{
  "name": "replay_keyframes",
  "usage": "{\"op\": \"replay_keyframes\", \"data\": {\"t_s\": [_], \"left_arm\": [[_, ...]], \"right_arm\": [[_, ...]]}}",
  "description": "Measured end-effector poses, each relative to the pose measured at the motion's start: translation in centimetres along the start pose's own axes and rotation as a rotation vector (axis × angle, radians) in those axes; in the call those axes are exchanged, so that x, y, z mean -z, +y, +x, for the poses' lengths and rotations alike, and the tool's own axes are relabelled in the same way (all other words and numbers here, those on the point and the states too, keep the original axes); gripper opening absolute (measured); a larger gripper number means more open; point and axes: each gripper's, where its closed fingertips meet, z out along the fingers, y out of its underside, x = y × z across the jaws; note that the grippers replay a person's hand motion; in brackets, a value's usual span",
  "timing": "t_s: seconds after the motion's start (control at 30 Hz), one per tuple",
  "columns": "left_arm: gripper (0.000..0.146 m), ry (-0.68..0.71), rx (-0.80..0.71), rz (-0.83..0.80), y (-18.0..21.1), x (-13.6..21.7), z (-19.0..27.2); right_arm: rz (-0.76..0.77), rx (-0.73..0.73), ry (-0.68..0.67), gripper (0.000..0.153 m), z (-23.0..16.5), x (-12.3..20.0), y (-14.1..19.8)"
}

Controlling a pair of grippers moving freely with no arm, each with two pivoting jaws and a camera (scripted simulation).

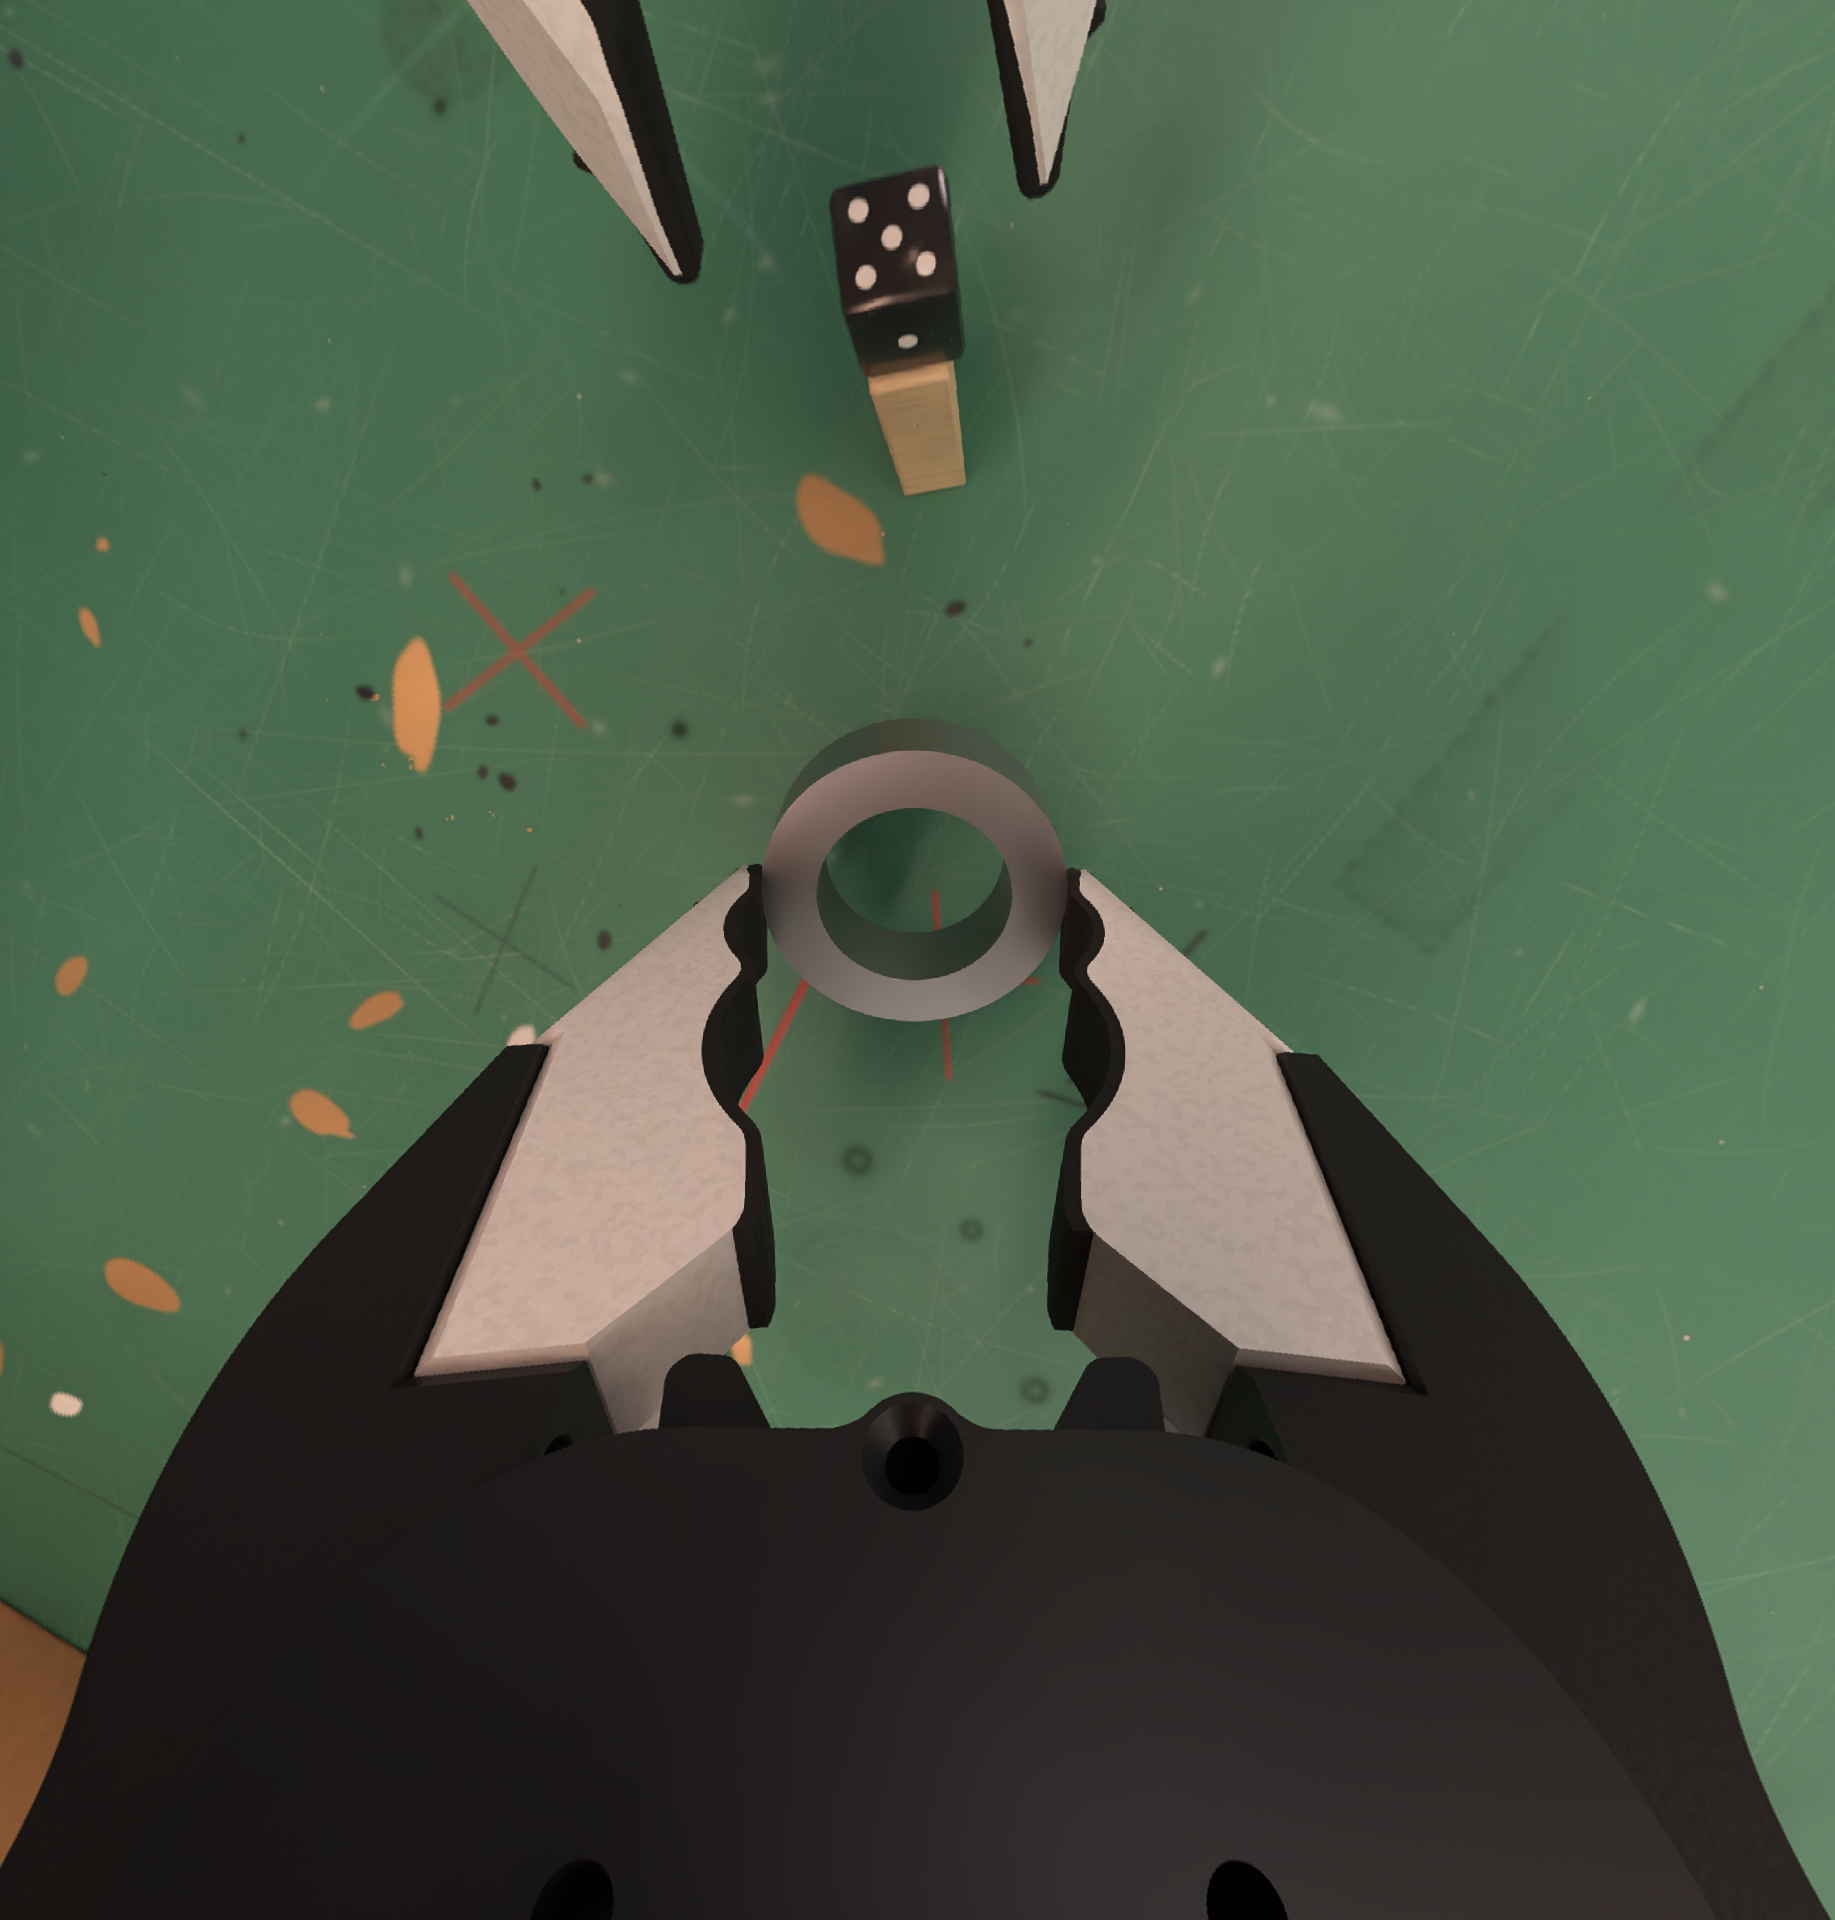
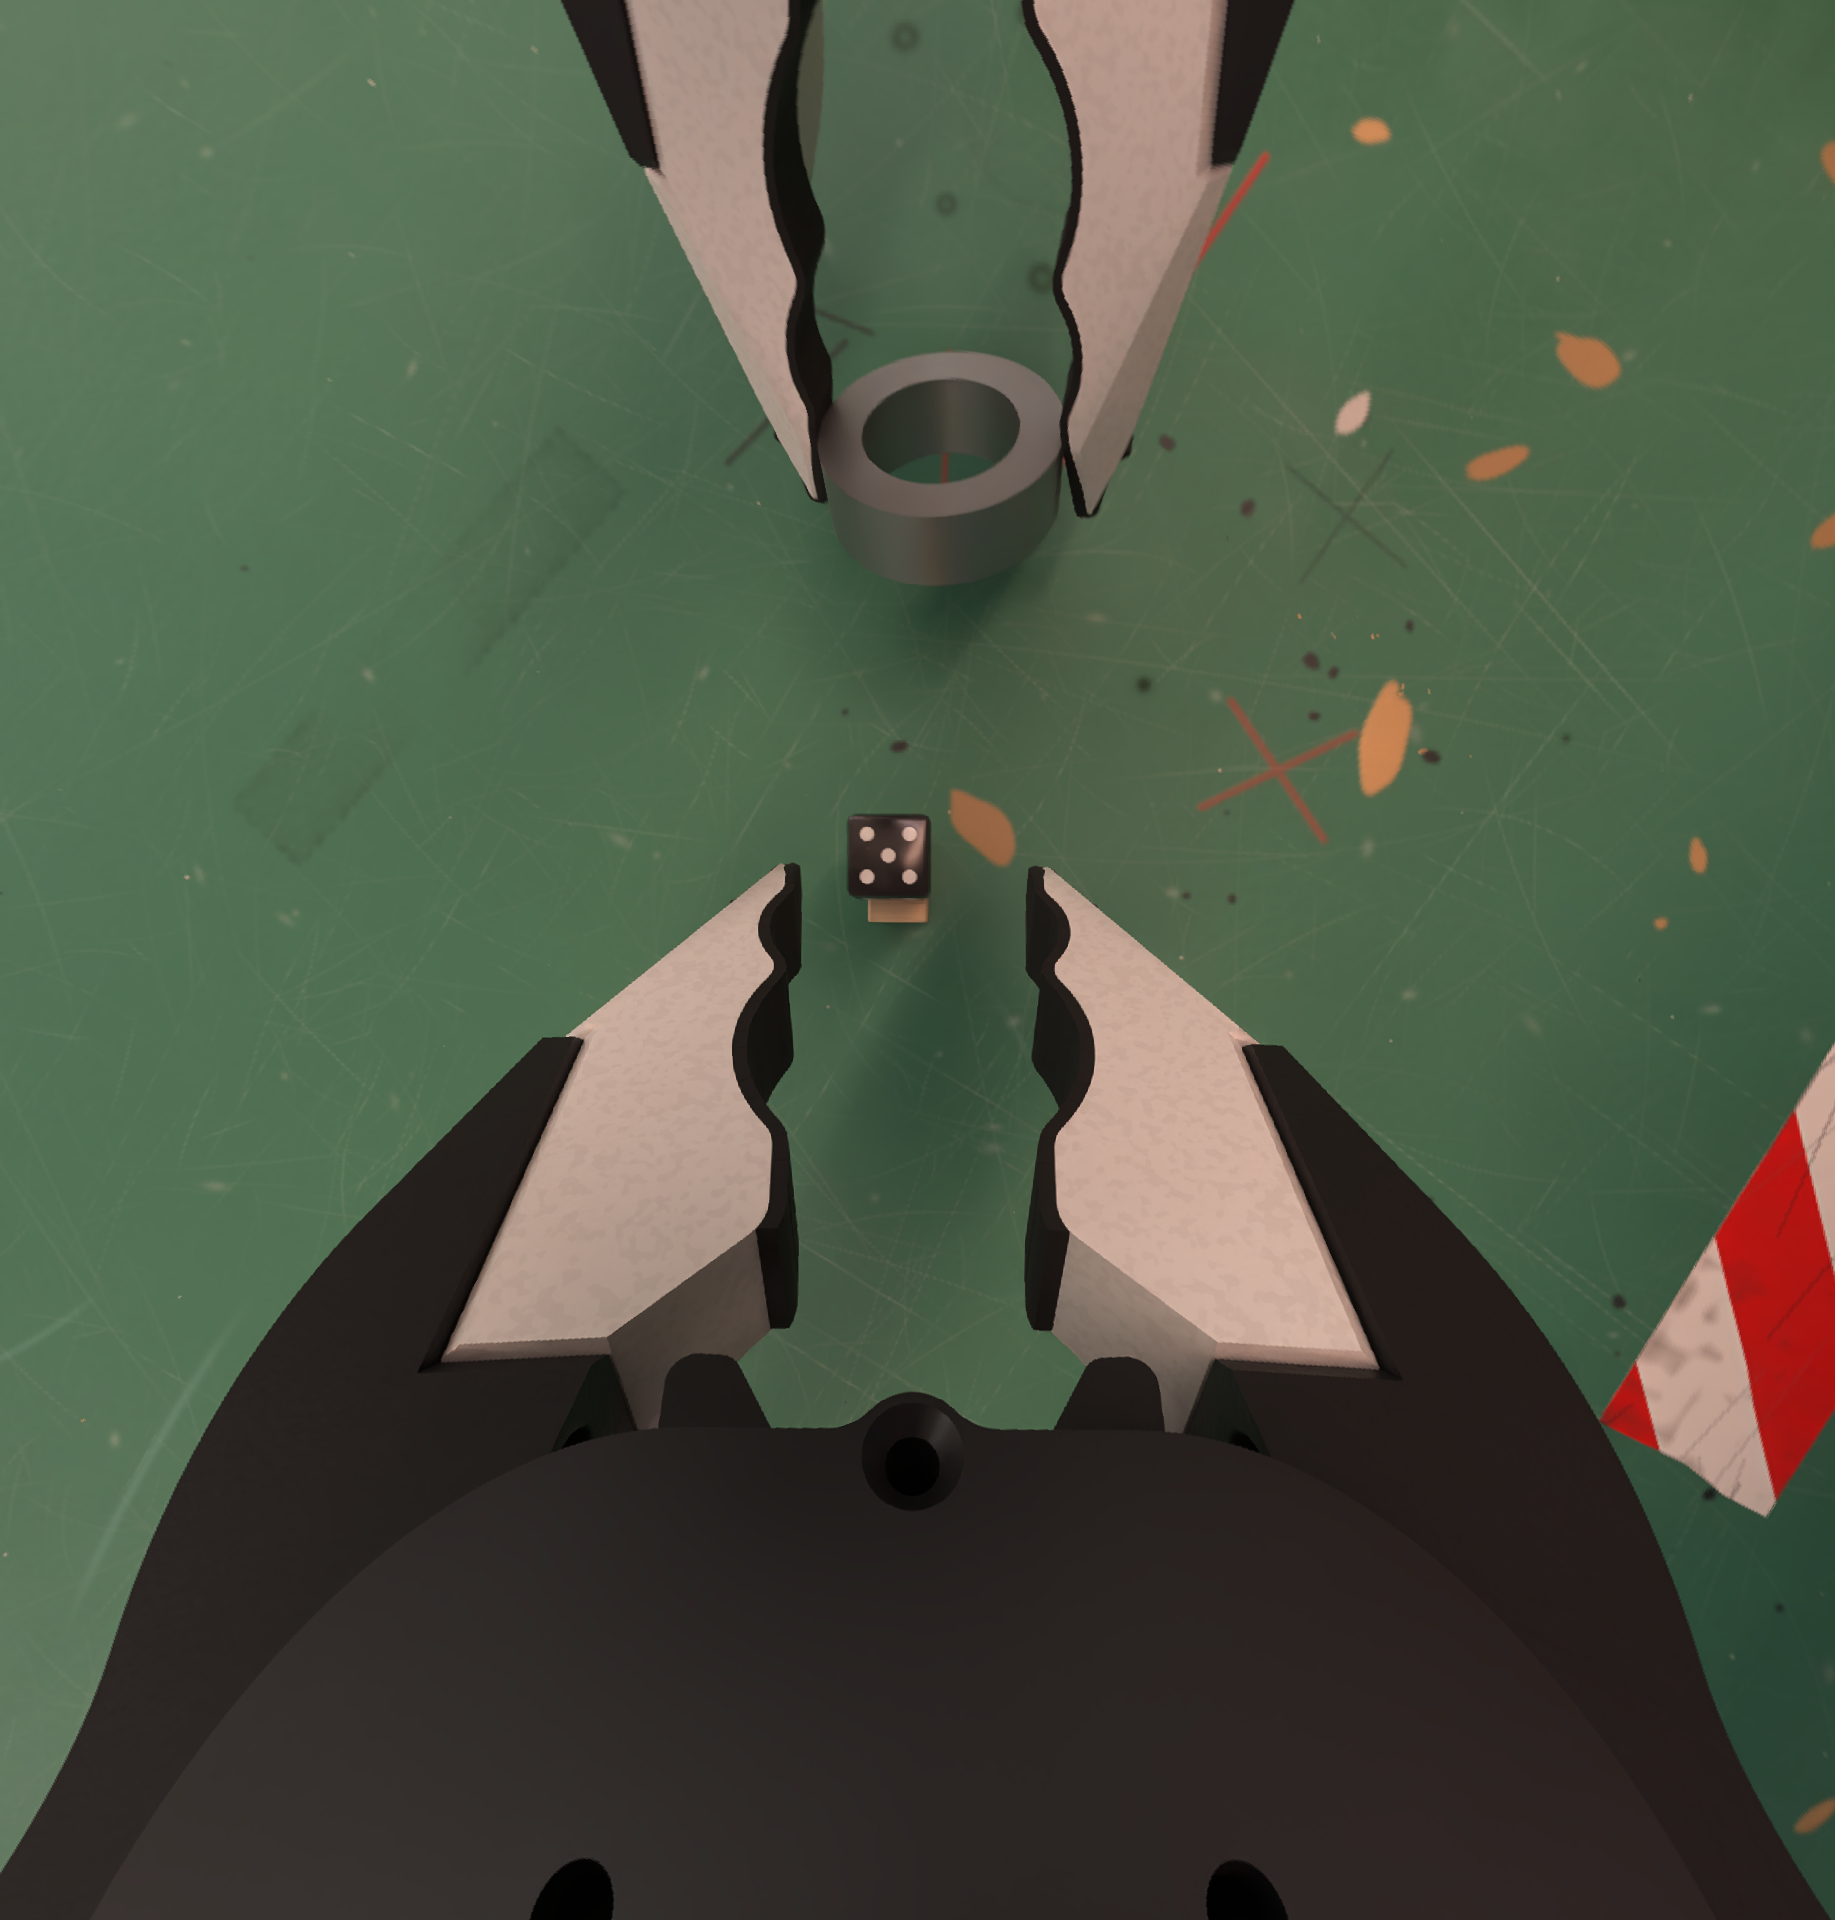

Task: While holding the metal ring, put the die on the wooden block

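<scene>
Die (image 1: 895, 265) stacked on the upright wooden block (image 1: 923, 426).
Left gripper (image 1: 913, 909) clamps the metal ring (image 1: 911, 899), bore vertical; right gripper (image 2: 911, 896) spread wide above the five-up die.

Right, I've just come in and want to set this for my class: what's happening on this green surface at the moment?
The left gripper is clamped on a grey metal ring, holding it above the green mat. The black die sits on top of the upright wooden block. The right gripper is open, its fingers apart and clear of the die, so the placing looks done.
</scene>
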Motion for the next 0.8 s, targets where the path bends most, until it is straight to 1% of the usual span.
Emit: {"op": "replay_keyframes", "data": {"t_s": [0.13, 0.37, 0.4, 0.5, 0.6, 0.67, 0.7, 0.73, 0.8], "left_arm": [[0.057, -0.005, -0.011, 0.000, -0.3, 0.1, 0.1], [0.057, -0.010, -0.018, 0.003, -0.7, 0.1, 0.2], [0.057, -0.012, -0.020, 0.005, -0.7, 0.1, 0.2], [0.057, -0.016, -0.024, 0.024, -1.1, 0.2, 0.1], [0.057, -0.036, -0.020, 0.058, -1.4, 0.6, -0.1], [0.057, -0.054, -0.017, 0.096, -1.8, 1.1, -0.3], [0.057, -0.070, -0.014, 0.119, -2.1, 1.4, -0.5], [0.057, -0.086, -0.010, 0.143, -2.3, 1.8, -0.7], [0.057, -0.116, -0.005, 0.196, -3.0, 2.5, -1.0]], "right_arm": [[0.008, 0.007, -0.026, 0.038, -0.3, -0.2, -0.1], [-0.011, 0.048, -0.013, 0.037, -0.4, -0.4, -0.3], [-0.013, 0.050, -0.013, 0.037, -0.4, -0.4, -0.4], [-0.022, 0.049, -0.007, 0.046, -0.3, -0.3, -0.4], [0.018, 0.010, 0.028, 0.051, 0.3, 0.9, -0.3], [0.128, -0.073, 0.033, 0.054, 0.7, 2.7, -0.3], [0.219, -0.131, 0.021, 0.055, 0.9, 3.7, -0.3], [0.341, -0.209, -0.003, 0.057, 1.0, 4.9, -0.3], [0.618, -0.393, -0.103, 0.064, 1.3, 7.3, -0.1]]}}
